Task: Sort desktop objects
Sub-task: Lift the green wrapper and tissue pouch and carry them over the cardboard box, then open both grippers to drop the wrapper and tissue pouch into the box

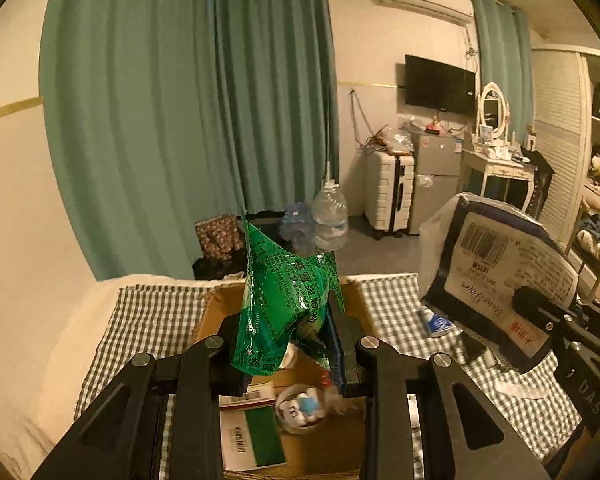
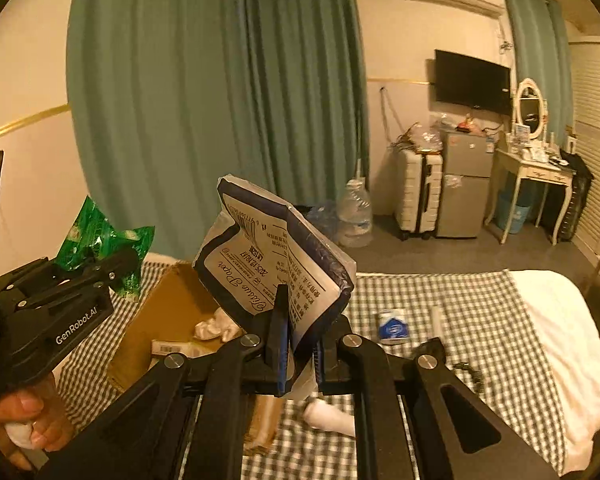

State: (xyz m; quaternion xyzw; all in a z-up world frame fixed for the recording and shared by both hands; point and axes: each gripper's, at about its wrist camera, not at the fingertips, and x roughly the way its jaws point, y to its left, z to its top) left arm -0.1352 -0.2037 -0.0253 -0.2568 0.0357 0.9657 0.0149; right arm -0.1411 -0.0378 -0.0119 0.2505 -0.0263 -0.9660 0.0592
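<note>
1. A bed with a checked cloth fills the near part of the room. An open brown box sits on the cloth.
2. Far away hang green curtains. To the far right are a black TV, a white suitcase, a small grey fridge and a white table with a round mirror.
3. One big clear water bottle stands on the floor by the curtains.
4. The left gripper points a little down, over the box. It pinches one green bag, which sticks up between its fingers.
5. The right gripper points a little down too, over the cloth just right of the box. It is squeezed tight on one tissue pack, white with a dark blue edge. The pack stands up and leans to the left.
6. In the right view a hand holds the left gripper's handle at the near left.
7. Inside the box lie one flat green and white box, one small round tub of little things and one crumpled white thing.
8. On the cloth right of the box lie one small blue and white pack and one white tube, near the right gripper.
</note>
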